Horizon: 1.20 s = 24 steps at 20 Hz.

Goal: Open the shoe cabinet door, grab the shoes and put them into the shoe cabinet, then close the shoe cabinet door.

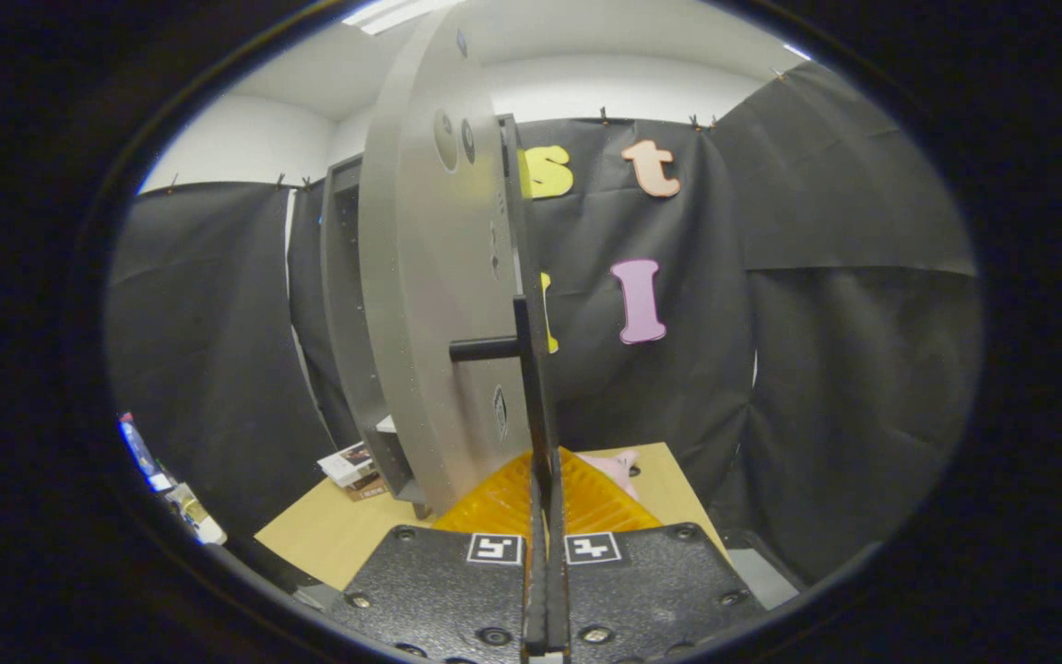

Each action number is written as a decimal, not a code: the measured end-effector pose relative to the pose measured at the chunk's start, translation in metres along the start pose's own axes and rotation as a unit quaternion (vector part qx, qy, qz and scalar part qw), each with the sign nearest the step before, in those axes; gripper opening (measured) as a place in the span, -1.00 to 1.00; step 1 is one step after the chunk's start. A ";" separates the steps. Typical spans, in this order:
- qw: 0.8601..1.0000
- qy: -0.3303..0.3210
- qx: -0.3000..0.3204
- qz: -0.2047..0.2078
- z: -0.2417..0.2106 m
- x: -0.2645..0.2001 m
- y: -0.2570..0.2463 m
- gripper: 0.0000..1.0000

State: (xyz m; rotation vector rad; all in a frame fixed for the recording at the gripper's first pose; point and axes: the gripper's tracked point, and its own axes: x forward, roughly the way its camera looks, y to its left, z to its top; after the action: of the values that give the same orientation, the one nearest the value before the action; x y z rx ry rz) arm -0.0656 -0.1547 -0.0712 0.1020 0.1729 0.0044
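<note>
A: Where did you have the jaws (545, 516) at that moment?

B: You had them pressed together on the front bar of the cabinet door's (443, 304) handle (524, 369); both fingers sat against it, with the bar running up from between them.

A: And the door itself?

B: It stood swung out from the shoe cabinet (342, 304), edge-on just ahead of the fingers, above the desk (328, 530).

A: How would it handle?

B: By my judgement, it was a stiff, flat panel, fairly light on its hinges (the handle looked smooth, so a firm pinch mattered). The handle bar was the right place to hold it.

A: The shoes?

B: A pink shoe (617, 468) lay on the desk beyond the fingers, partly behind the orange ribbed mat (586, 507). It looked soft and light; you would likely do best to pinch its rim.
</note>
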 end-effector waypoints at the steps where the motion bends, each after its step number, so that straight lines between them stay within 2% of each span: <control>1: 1.000 -0.005 -0.013 -0.008 -0.002 -0.006 -0.002 -0.92; 4: 0.998 -0.013 -0.048 -0.039 -0.016 -0.031 -0.005 -0.90; 5: 0.997 -0.012 -0.055 -0.051 -0.022 -0.040 -0.003 -0.75; 9: 0.994 0.012 -0.059 -0.094 -0.066 -0.078 0.018 0.66; 11: 0.992 0.021 -0.062 -0.109 -0.088 -0.094 0.043 0.90; 13: 0.993 0.030 -0.052 -0.105 -0.113 -0.100 0.075 0.92; 16: 0.995 0.061 -0.029 -0.070 -0.167 -0.086 0.130 0.94; 20: 0.992 0.116 -0.024 -0.033 -0.247 -0.036 0.186 0.96; 24: 0.988 0.152 -0.009 -0.008 -0.298 0.015 0.217 0.96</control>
State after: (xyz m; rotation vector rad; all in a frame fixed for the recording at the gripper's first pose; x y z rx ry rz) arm -0.1012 0.0910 -0.3437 0.0826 0.4786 0.0064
